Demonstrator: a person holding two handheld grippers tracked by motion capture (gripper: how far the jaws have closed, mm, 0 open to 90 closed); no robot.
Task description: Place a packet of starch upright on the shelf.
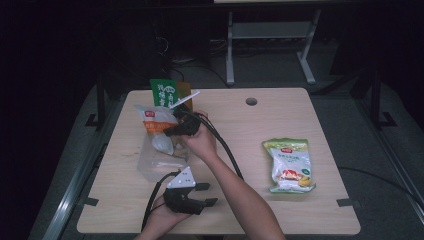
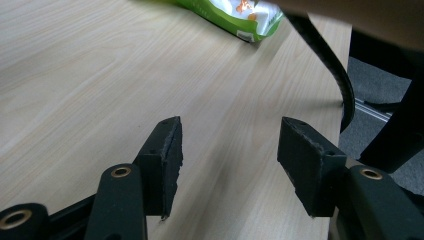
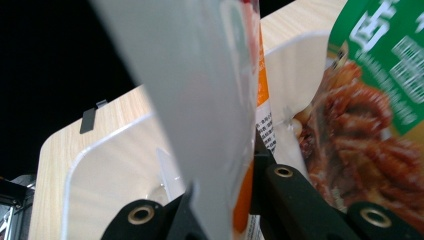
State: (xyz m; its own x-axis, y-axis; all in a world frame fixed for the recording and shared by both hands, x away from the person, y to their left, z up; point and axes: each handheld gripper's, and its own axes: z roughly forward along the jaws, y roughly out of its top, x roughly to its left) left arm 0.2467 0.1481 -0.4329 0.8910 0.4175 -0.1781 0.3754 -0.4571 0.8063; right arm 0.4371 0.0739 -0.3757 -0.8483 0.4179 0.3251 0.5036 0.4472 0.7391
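Note:
A white-and-orange snack packet (image 1: 156,119) hangs over a clear plastic bin (image 1: 150,169) at the table's left. My right gripper (image 1: 168,131) is shut on its lower edge, and the hand reaches across from the right. In the right gripper view the packet (image 3: 200,95) fills the space between the jaws of the gripper (image 3: 235,192), above the bin's wall (image 3: 107,172). A green packet (image 1: 167,93) with a picture of red food (image 3: 370,100) stands at the bin's far end. My left gripper (image 1: 210,194) rests near the front edge, open and holding nothing (image 2: 230,131).
A green-and-yellow snack bag (image 1: 290,165) lies flat on the right half of the table, and its corner (image 2: 235,15) is visible in the left gripper view. The right gripper's black cable (image 2: 330,60) trails across the table's middle. A round hole (image 1: 251,101) is near the far edge.

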